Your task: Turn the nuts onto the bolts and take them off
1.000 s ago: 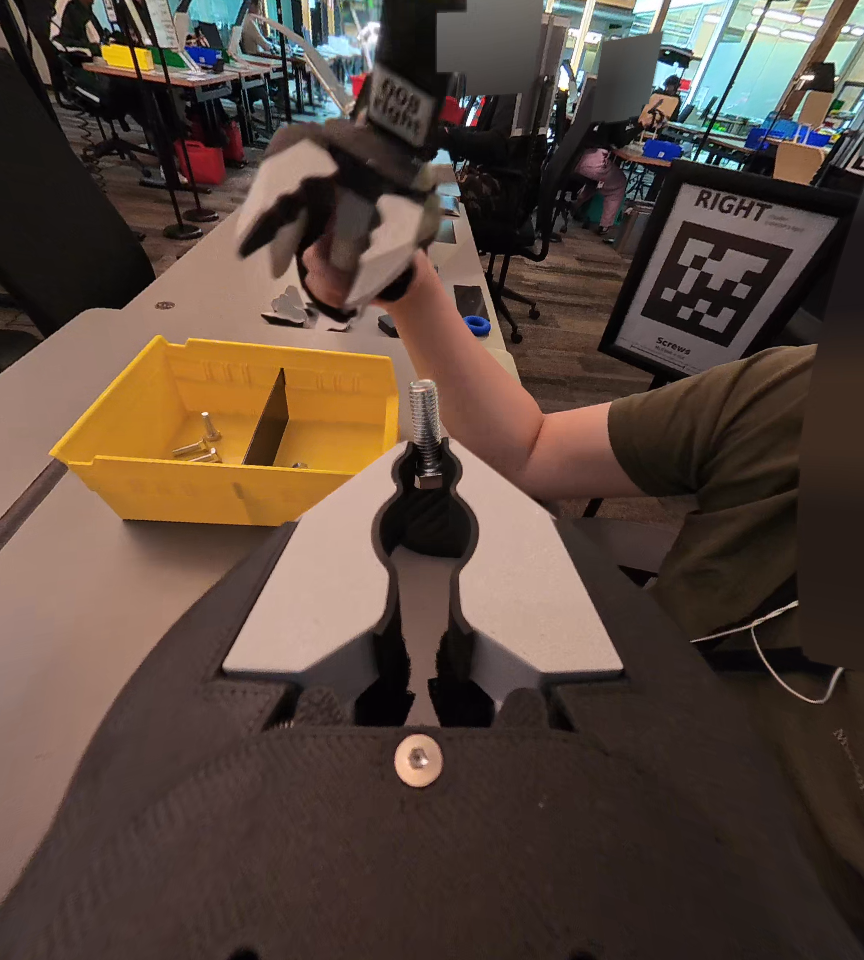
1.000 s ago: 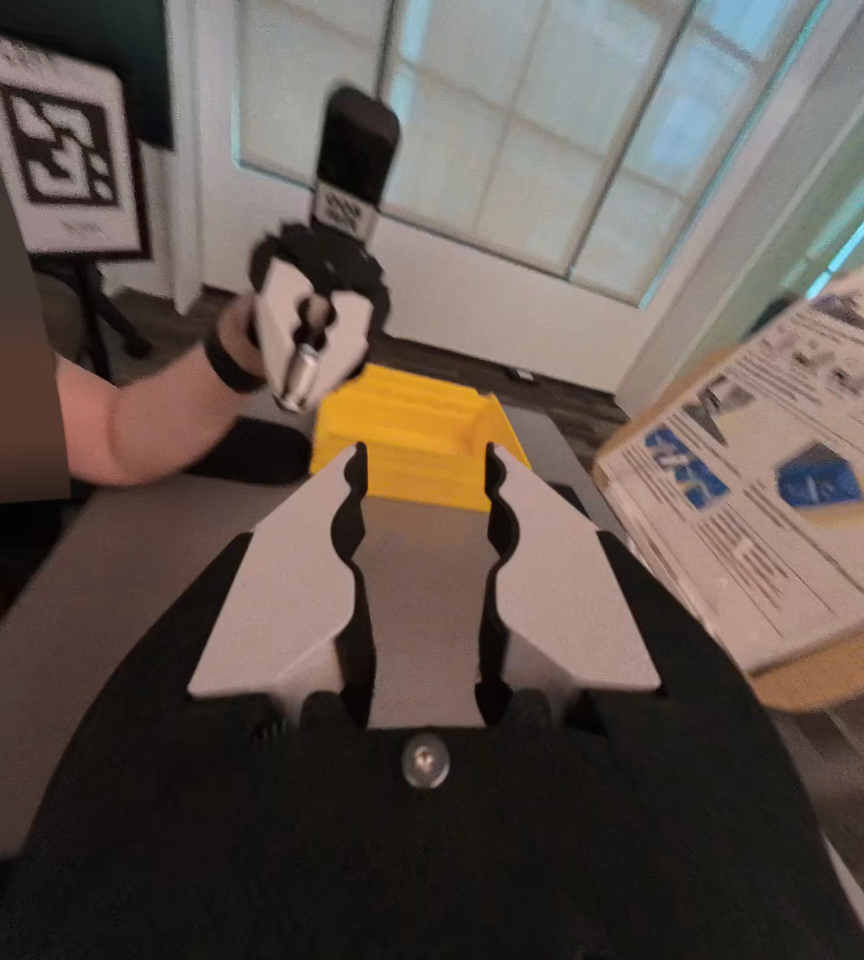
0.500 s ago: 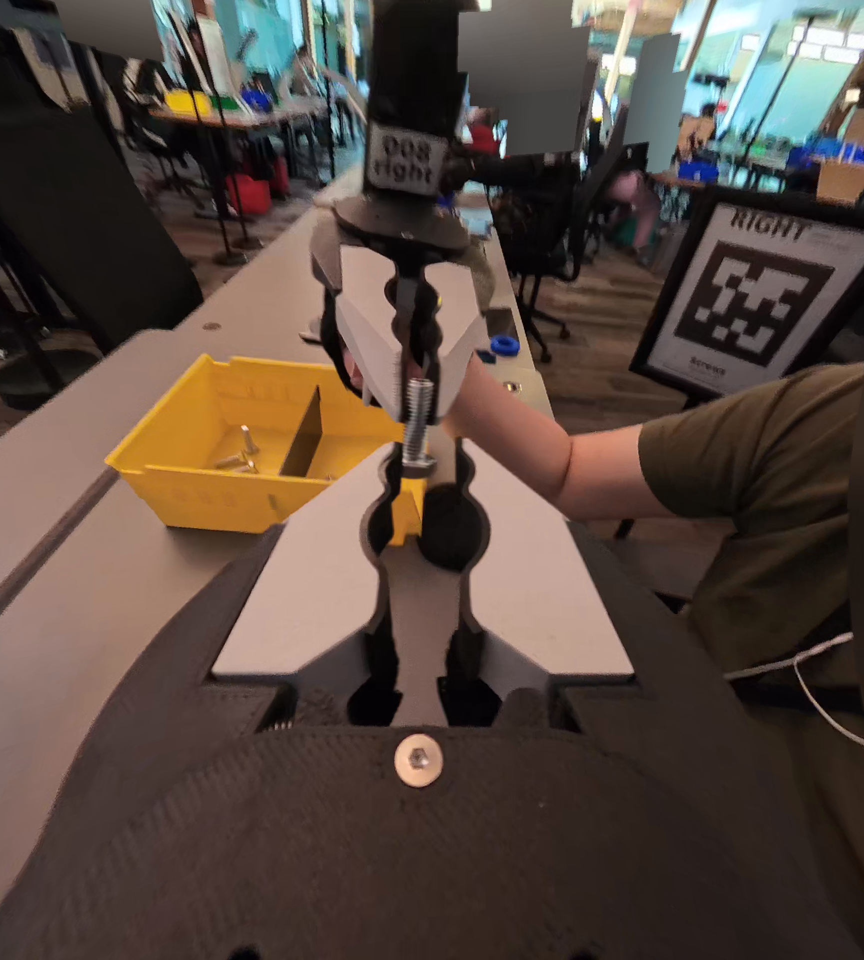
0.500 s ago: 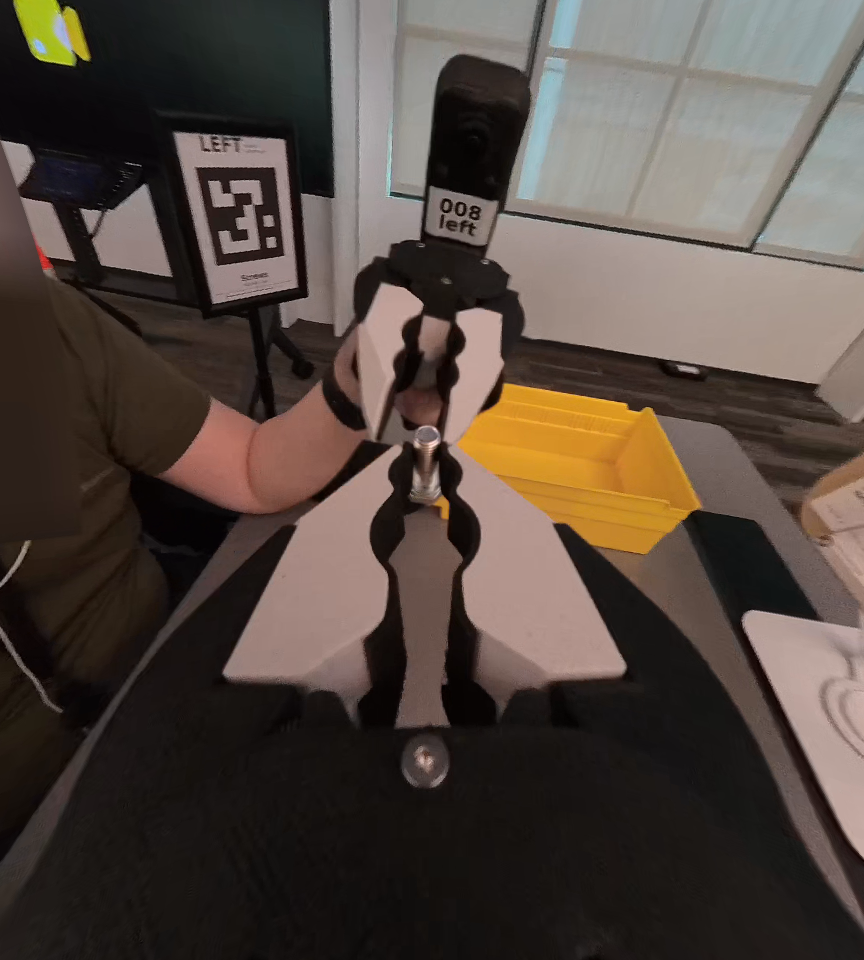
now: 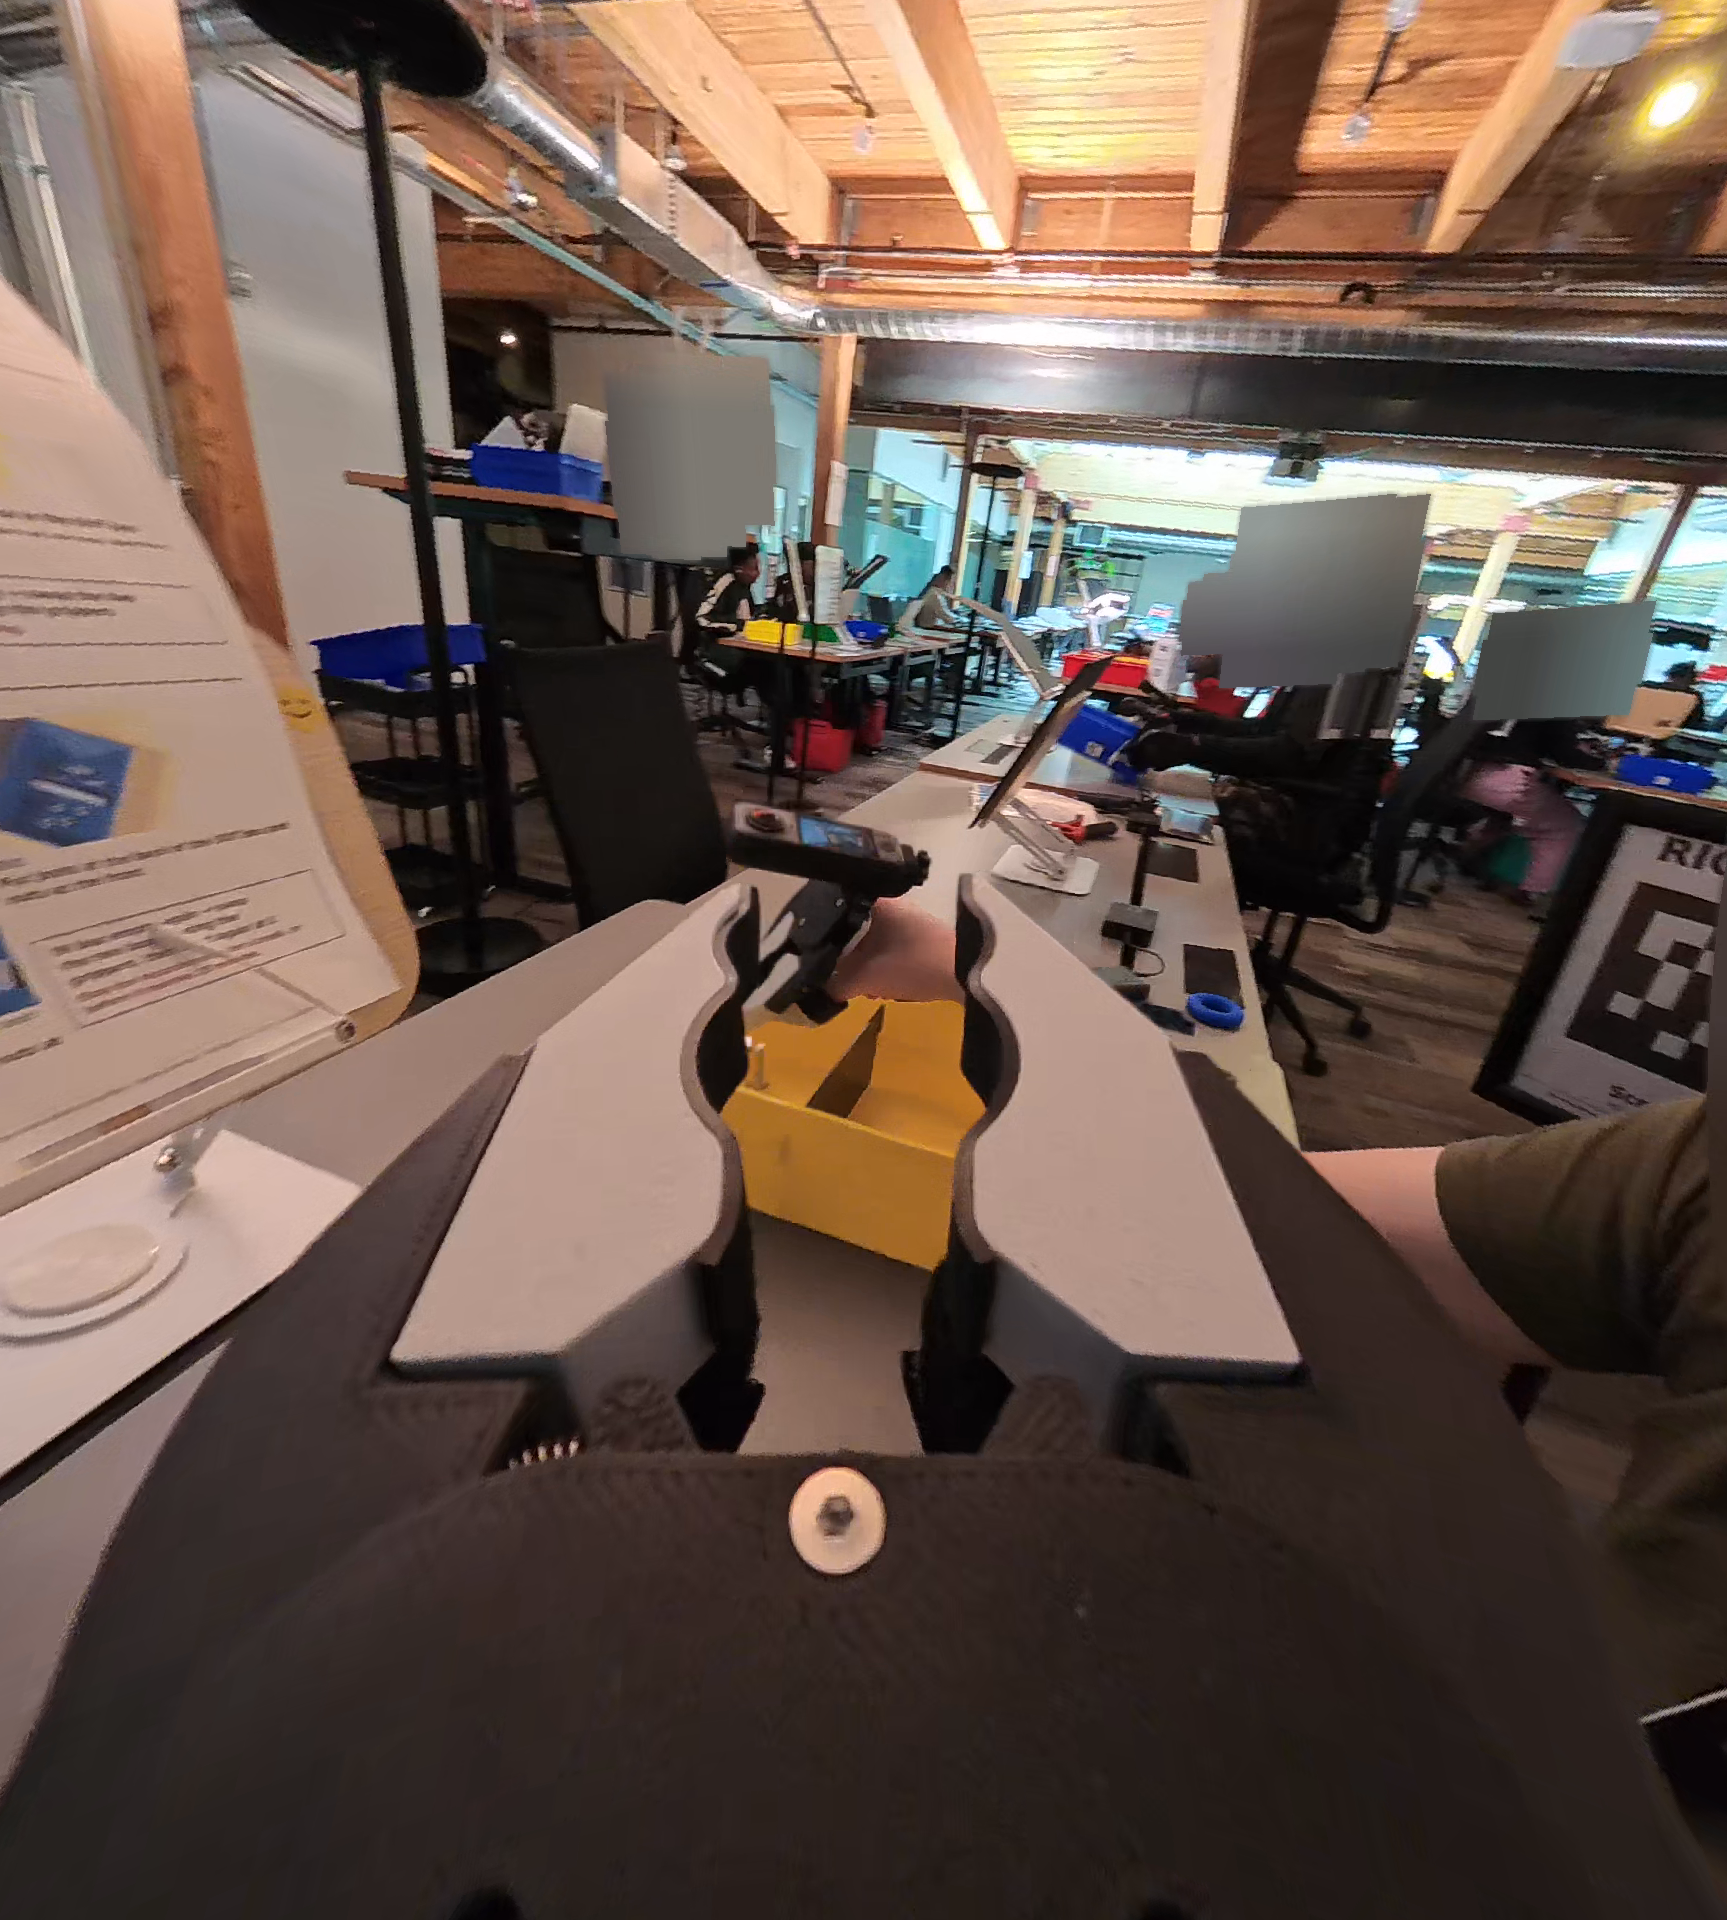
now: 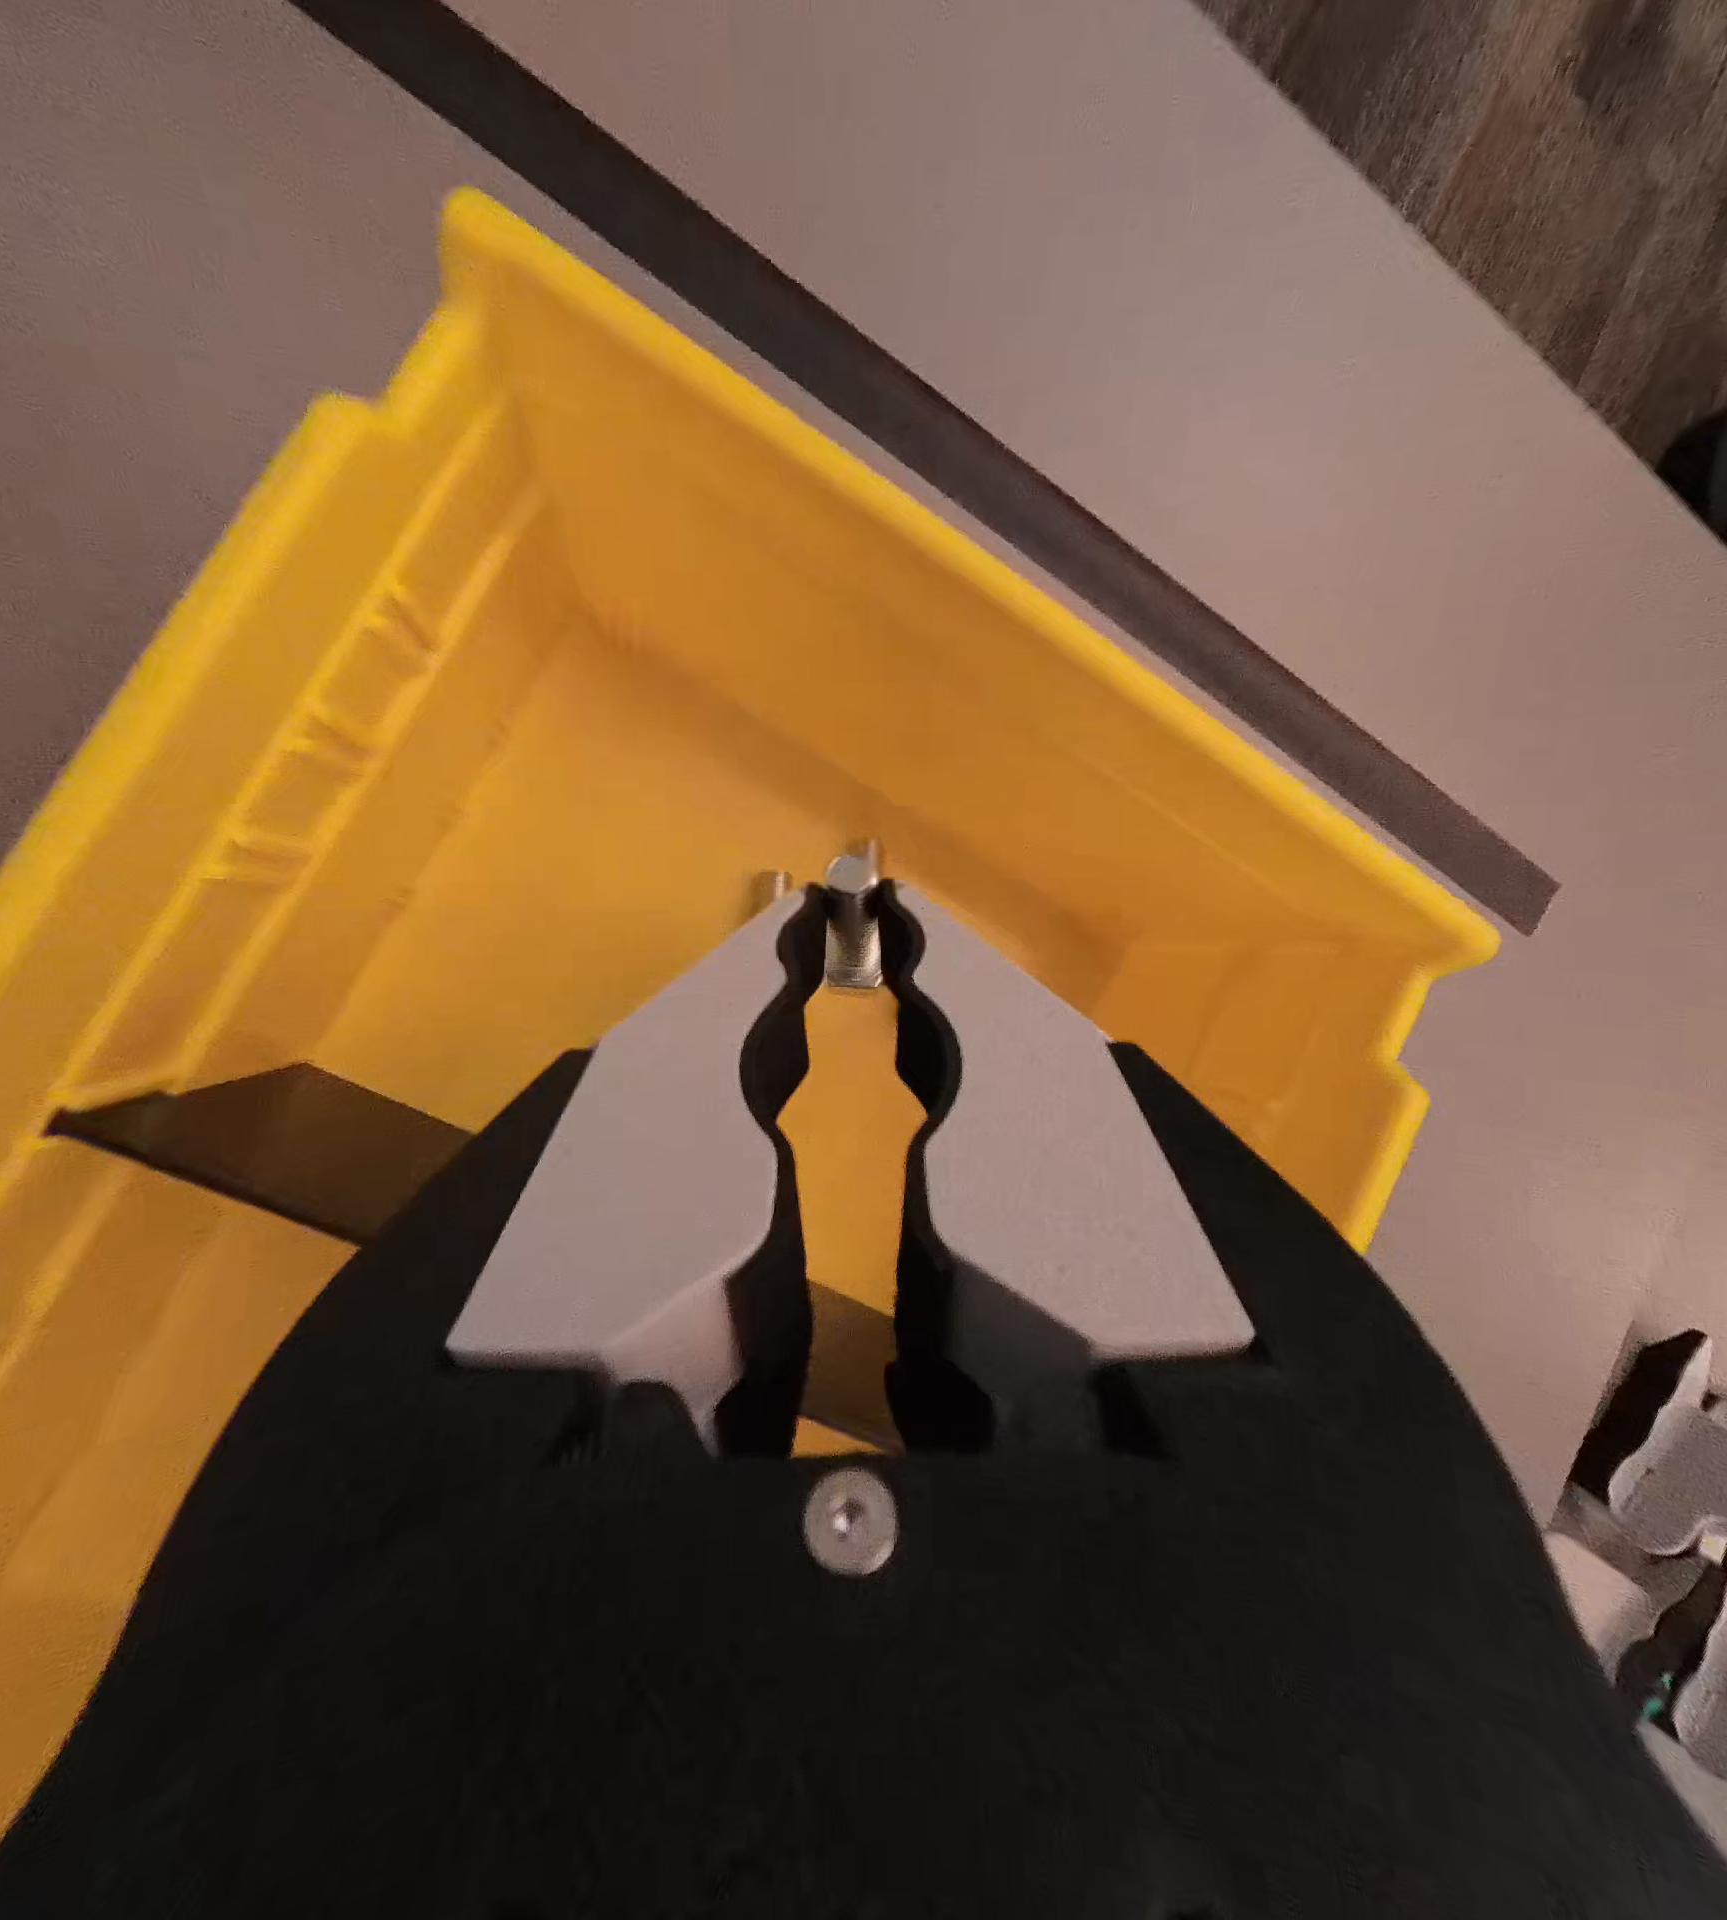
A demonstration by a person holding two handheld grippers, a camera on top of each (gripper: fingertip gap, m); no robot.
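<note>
My right gripper (image 6: 851, 914) is shut on a silver bolt (image 6: 851, 940) and points down into the yellow bin (image 6: 838, 582), close to its floor near a corner. The bolt's hex end sits between the pads and its shaft points at the floor. Another small metal piece (image 6: 771, 883) shows just past the fingertips. My left gripper (image 5: 843, 904) is open and empty, held above the table in front of the same bin (image 5: 838, 1174). The right gripper (image 5: 817, 935) shows beyond it, tilted into the bin. No loose nut is in view.
A black divider (image 6: 267, 1143) splits the bin. A laminated sheet (image 5: 111, 779) on a white stand base (image 5: 90, 1268) is at the left. A framed marker sign (image 5: 1648, 987) stands at the right. The person's arm (image 5: 1389, 1226) reaches across. A dark seam (image 6: 942, 436) crosses the table.
The bolt went from my left gripper to my right. My left gripper opened and drew back. My right gripper swung down into the yellow bin with the bolt.
</note>
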